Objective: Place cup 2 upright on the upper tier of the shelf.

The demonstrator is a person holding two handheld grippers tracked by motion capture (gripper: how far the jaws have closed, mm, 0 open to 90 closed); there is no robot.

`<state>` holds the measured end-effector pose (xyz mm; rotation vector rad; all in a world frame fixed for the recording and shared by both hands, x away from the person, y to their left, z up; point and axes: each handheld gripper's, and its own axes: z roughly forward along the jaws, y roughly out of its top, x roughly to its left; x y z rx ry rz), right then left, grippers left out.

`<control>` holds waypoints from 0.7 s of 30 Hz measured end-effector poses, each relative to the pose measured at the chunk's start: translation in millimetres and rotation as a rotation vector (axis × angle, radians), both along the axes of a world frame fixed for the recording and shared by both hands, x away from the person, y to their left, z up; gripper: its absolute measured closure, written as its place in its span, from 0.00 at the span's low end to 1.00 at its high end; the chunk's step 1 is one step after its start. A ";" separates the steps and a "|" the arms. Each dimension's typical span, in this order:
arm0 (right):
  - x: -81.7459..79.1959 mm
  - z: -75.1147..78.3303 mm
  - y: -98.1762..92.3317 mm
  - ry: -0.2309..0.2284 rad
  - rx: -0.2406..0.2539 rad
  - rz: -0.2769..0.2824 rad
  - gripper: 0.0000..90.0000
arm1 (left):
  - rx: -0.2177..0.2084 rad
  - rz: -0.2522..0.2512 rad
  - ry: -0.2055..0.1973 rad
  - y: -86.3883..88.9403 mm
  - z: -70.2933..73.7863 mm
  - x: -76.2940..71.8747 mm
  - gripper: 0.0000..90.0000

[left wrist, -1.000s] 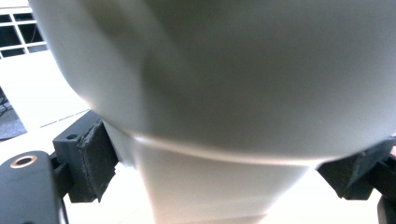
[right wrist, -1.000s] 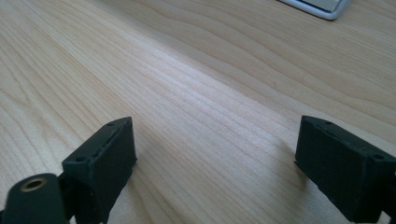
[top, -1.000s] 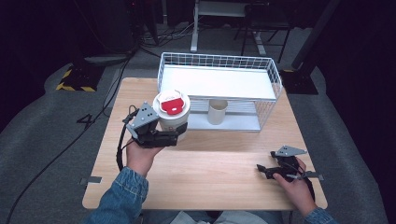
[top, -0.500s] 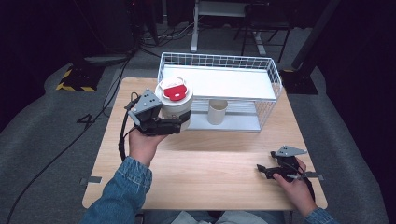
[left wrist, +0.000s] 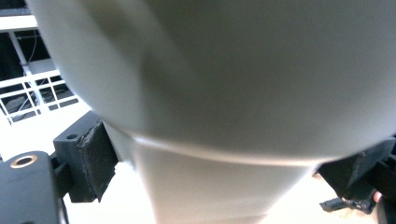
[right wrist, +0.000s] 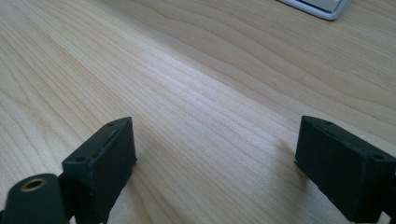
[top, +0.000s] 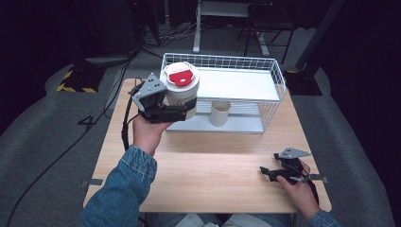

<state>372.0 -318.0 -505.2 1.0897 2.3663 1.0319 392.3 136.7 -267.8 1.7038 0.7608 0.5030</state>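
Note:
A white paper cup (top: pixel 181 94) with a white lid and a red label on top is held off the table at the front left corner of the wire basket (top: pixel 280 87). My left gripper (top: pixel 183 111) is shut on the cup's lower body, coming in from the left. In the left gripper view the cup (left wrist: pixel 224 93) looms close, with the black pads (left wrist: pixel 95 158) pressing on its sides. My right gripper (top: pixel 263 172) rests low at the table's front right. Its jaws stand open over bare wood (right wrist: pixel 215 163), with nothing between them.
The white wire basket stands at the back of the wooden table (top: pixel 208 184) on a white tray base. A small beige cup (top: pixel 220 112) stands upright inside it near the front. A cable (top: pixel 126 125) hangs from the left gripper. Dark floor surrounds the table.
My left gripper has lifted the cup higher and carried it a little right toward the basket's left front corner. The right gripper has stayed where it was.

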 end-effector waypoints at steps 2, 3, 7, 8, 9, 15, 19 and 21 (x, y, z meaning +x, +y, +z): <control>0.0 0.0 0.0 0.000 -0.001 0.000 0.14 | -0.002 0.003 -0.006 -1.4 4.1 3.5 0.14; 0.0 0.0 0.0 0.000 -0.001 0.000 0.14 | 0.001 0.004 -0.006 -2.1 6.4 5.4 0.14; -0.1 0.0 0.0 0.001 0.000 0.000 0.14 | 0.007 0.013 -0.007 -6.2 14.6 14.3 0.14; 0.0 0.0 0.0 0.000 -0.001 0.000 0.14 | 0.007 0.016 -0.008 -7.7 16.6 16.7 0.14; 0.0 0.0 0.0 0.000 0.000 0.000 0.14 | 0.007 0.018 -0.007 -9.2 18.8 19.1 0.14; 0.0 0.1 0.0 0.001 -0.001 0.000 0.14 | 0.013 0.028 -0.016 -22.1 29.3 32.5 0.14; 0.0 0.1 0.0 0.001 -0.001 0.000 0.14 | 0.025 0.036 -0.007 -32.5 32.7 44.5 0.14; 0.0 0.1 0.0 0.001 -0.001 0.000 0.14 | 0.037 0.043 -0.006 -38.0 33.4 50.6 0.14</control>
